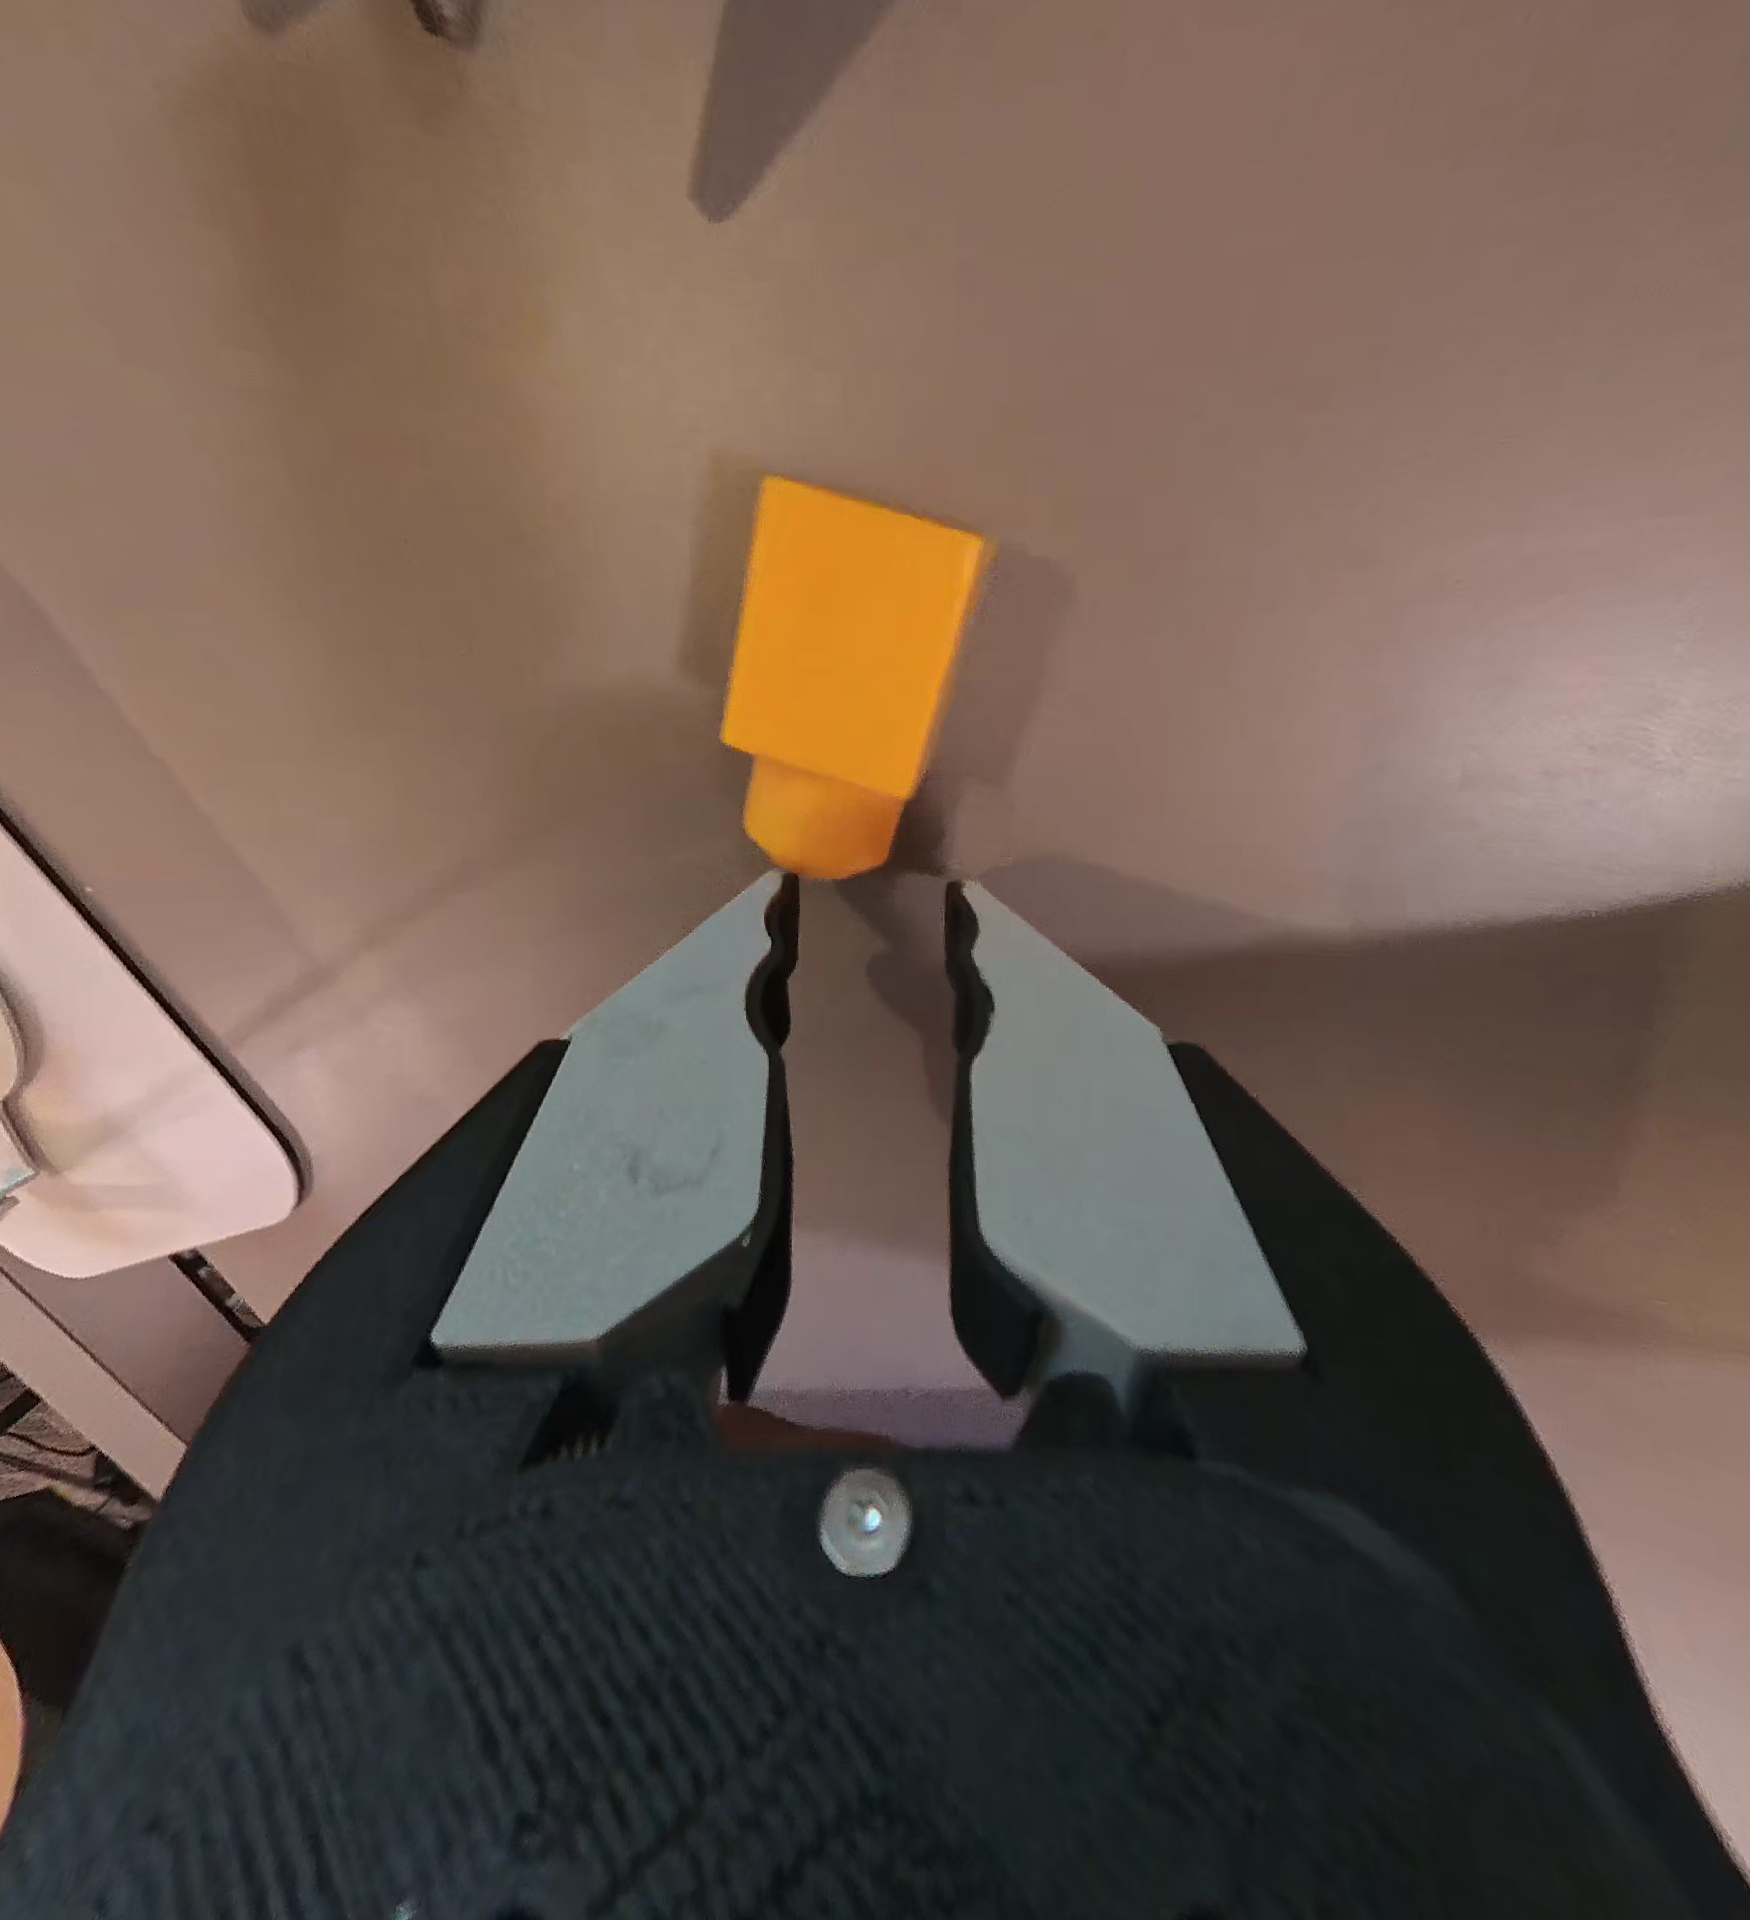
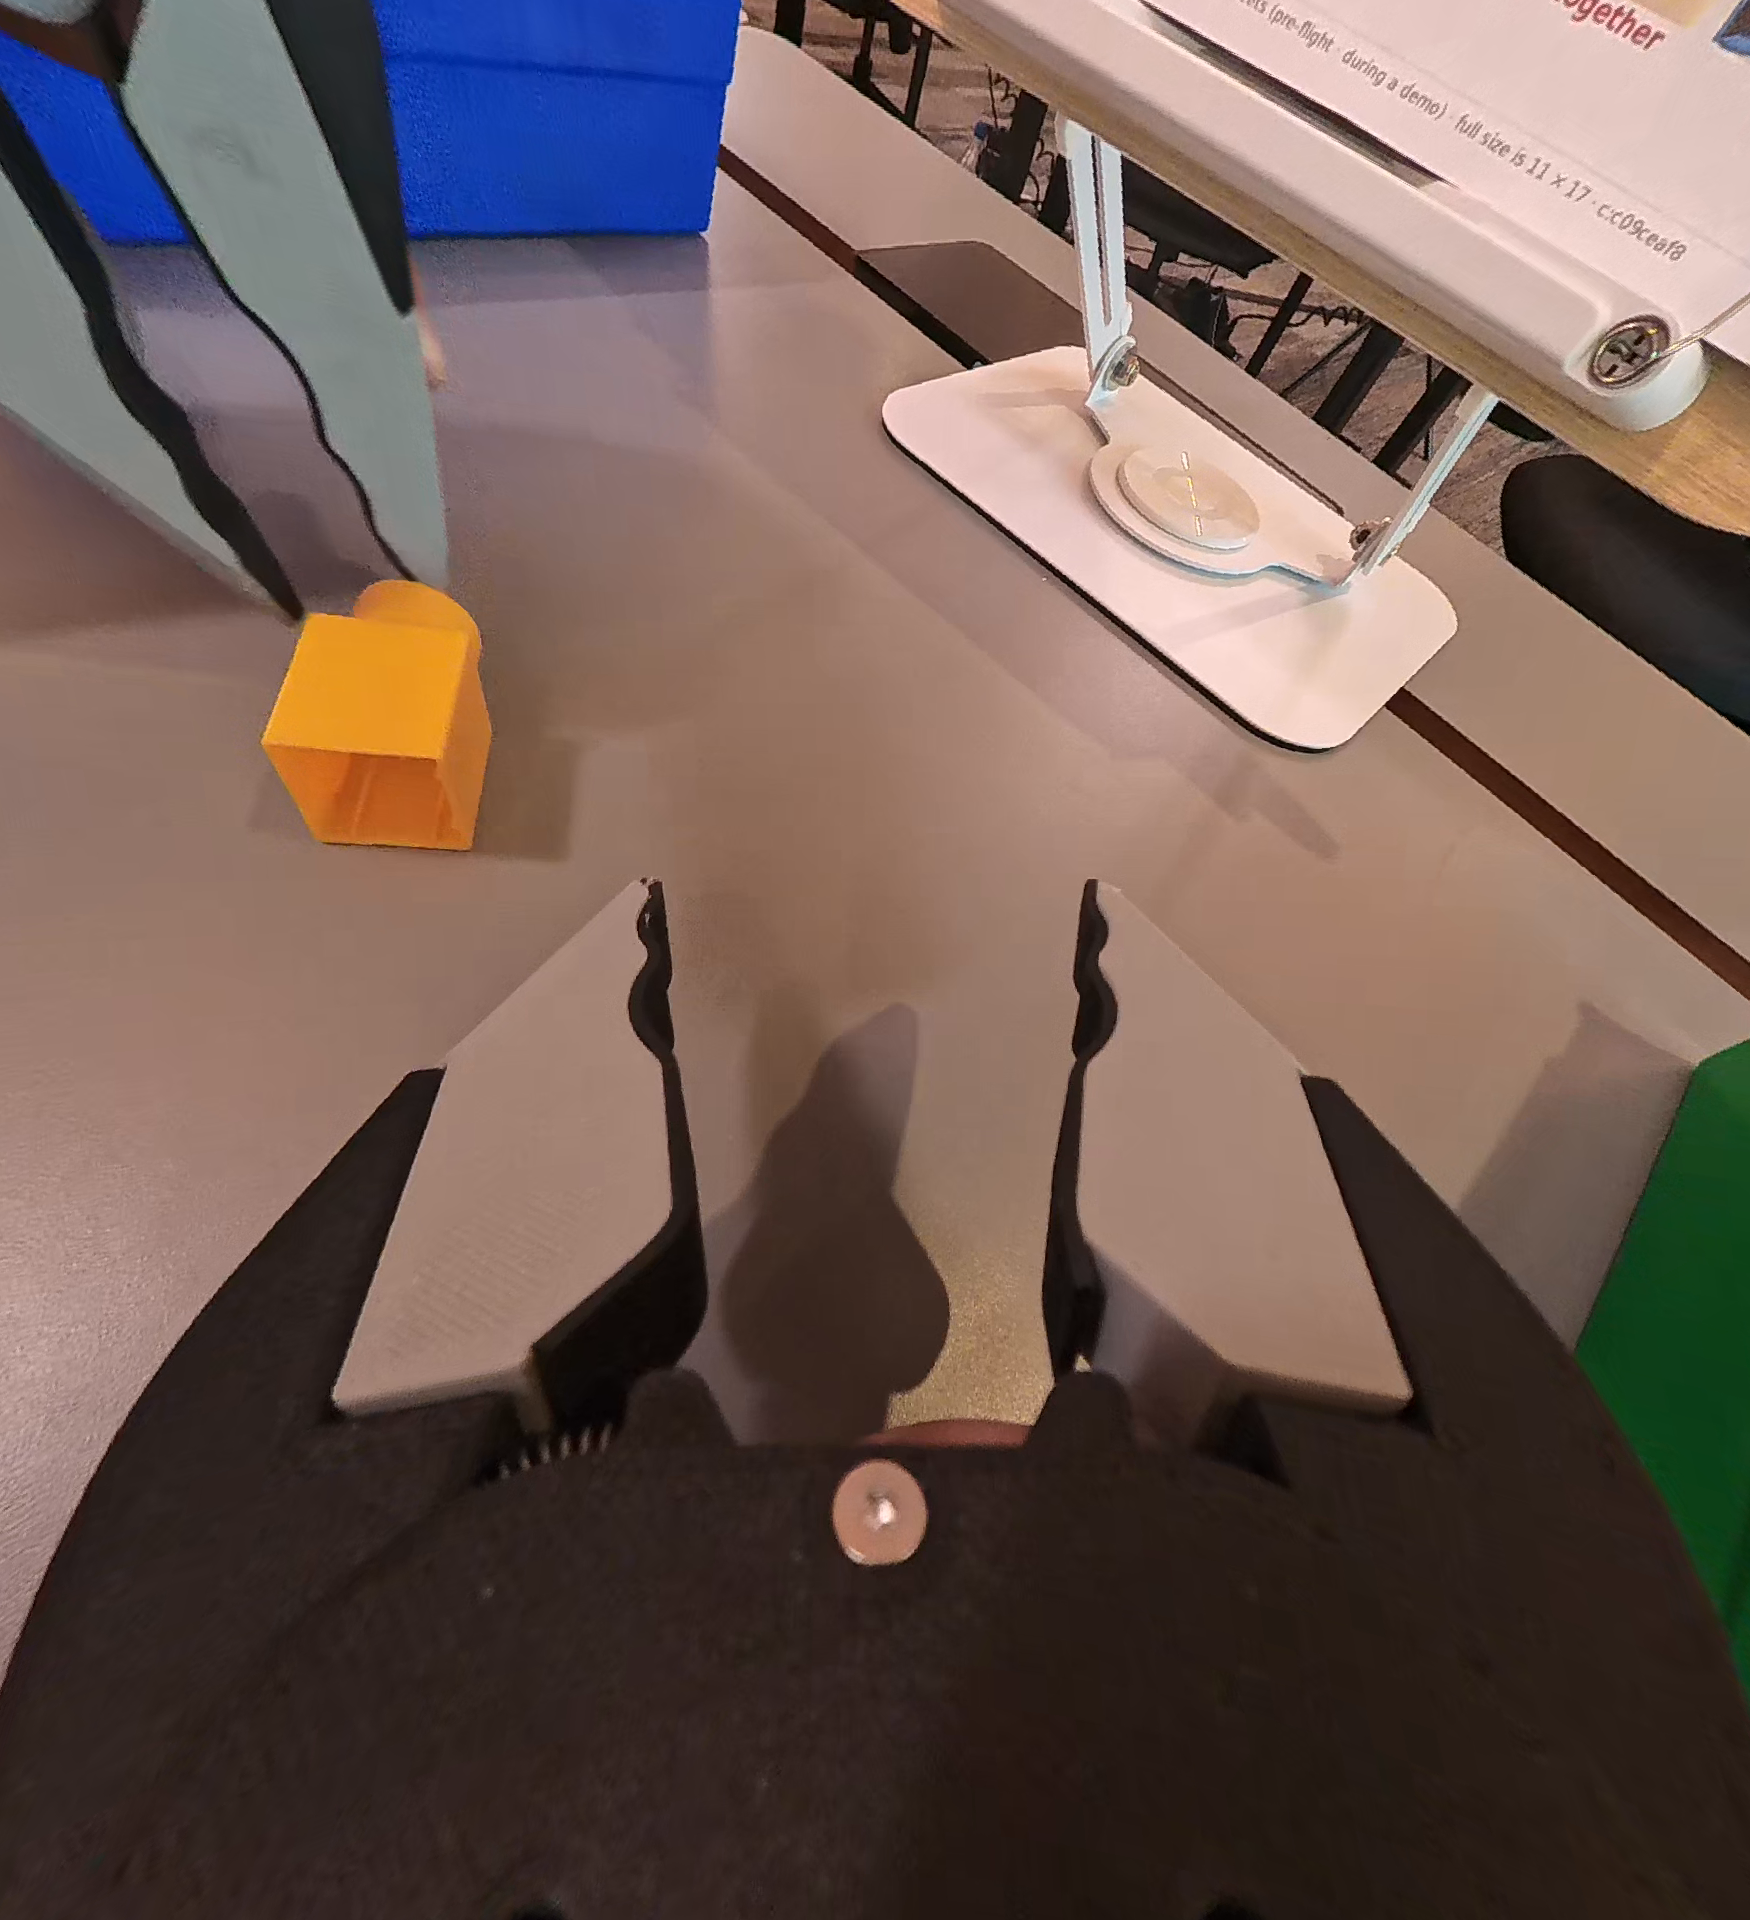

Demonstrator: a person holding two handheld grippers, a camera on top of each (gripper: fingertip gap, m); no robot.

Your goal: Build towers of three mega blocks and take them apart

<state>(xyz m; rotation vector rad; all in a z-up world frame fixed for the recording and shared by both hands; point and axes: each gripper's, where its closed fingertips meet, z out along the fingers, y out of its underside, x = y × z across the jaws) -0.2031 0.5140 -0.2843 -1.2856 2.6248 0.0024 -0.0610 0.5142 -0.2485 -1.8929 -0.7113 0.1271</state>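
One orange mega block point(image 1: 850, 644) lies on its side on the grey table point(image 1: 1370, 520), its round stud pointing at my left gripper point(image 1: 869, 885). The left jaws stand a little apart with only table between the pads, and the stud sits just beyond the fingertips, nearest the left one. The right wrist view shows the same block point(image 2: 377, 727) with its hollow base facing the camera, and the left gripper's fingers point(image 2: 372, 395) come down right at the stud end. My right gripper point(image 2: 871, 894) is wide open and empty over bare table, to the right of the block.
A green block or box point(image 2: 1744, 1351) is at the right edge. A blue bin point(image 2: 559, 114) stands at the back. A white stand's base point(image 2: 1183, 551) sits near the table's far edge and also shows in the left wrist view point(image 1: 92, 1039). The left tips stand about 5 centimeters off the orange mega block point(image 1: 850, 644).
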